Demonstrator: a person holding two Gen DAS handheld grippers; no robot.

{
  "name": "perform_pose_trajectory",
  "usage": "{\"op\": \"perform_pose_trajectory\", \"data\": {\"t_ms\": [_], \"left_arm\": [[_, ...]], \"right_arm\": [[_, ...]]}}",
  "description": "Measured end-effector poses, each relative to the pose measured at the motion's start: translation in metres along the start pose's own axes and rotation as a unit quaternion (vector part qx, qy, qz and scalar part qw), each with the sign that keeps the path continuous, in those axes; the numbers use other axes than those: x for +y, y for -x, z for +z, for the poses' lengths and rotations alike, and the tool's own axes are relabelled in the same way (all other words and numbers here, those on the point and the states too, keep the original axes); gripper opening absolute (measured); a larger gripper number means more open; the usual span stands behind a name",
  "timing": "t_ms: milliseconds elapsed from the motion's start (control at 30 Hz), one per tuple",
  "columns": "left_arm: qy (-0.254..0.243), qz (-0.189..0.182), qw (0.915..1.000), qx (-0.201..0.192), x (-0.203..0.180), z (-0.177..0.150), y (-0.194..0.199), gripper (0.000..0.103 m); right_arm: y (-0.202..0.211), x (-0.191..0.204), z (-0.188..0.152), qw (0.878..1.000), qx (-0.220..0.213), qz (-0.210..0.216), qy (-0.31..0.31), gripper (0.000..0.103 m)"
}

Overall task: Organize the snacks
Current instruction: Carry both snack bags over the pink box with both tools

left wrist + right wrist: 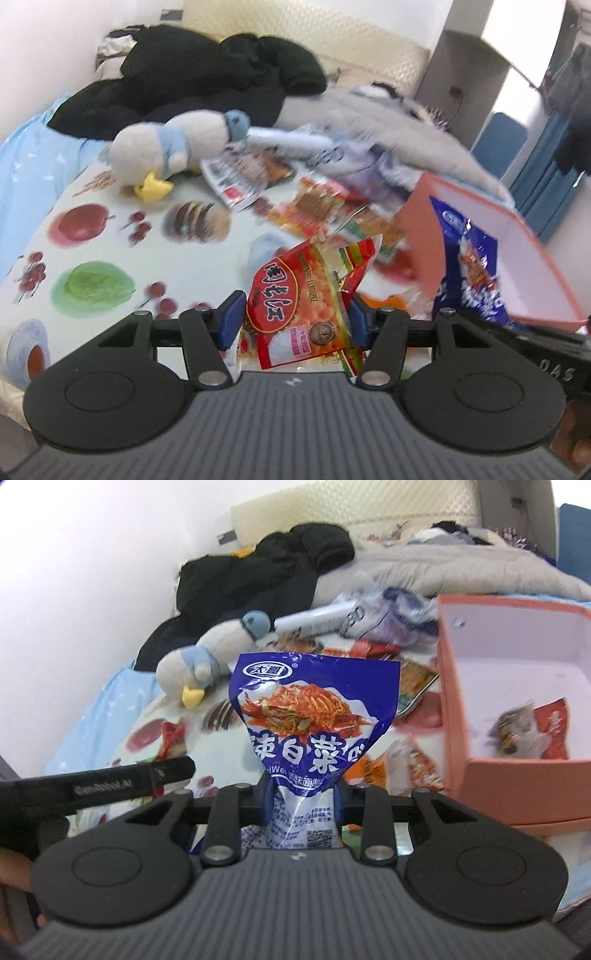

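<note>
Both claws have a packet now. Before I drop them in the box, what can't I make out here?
- Pink box, left view: floor hidden by blue packet.
- Pink box, right view: right side cut off by the edge; packet inside blurred.
- Loose packets behind red packet: motion-blurred, unreadable.

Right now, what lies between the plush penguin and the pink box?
In the right wrist view, the blue packet held up by the right hand-held gripper stands between the penguin and the box.
</note>
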State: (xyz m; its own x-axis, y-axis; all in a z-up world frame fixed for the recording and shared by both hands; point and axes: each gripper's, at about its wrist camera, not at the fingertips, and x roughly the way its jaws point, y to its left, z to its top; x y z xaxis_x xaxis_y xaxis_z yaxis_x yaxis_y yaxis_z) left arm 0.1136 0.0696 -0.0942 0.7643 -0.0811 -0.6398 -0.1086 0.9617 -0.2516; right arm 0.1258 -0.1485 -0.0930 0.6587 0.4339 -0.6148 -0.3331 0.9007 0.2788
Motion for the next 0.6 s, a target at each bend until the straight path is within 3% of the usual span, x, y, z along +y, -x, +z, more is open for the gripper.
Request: {"op": "perform_pose_trajectory", "data": {"t_ms": [233,600], "left_arm": [[-0.021,-0.025,0.9991,-0.028,-0.042,0.009,0.034,0.063],[-0.040,-0.077,0.9955,-0.037,-0.092,0.008,0.058,0.063]], "right_arm": [[0.048,-0.015,0.011,0.999,-0.030,-0.014,-0.010,0.033],[0.108,-0.036,0.007,0.997,-0.059,-0.043,-0.018,0.033]]}}
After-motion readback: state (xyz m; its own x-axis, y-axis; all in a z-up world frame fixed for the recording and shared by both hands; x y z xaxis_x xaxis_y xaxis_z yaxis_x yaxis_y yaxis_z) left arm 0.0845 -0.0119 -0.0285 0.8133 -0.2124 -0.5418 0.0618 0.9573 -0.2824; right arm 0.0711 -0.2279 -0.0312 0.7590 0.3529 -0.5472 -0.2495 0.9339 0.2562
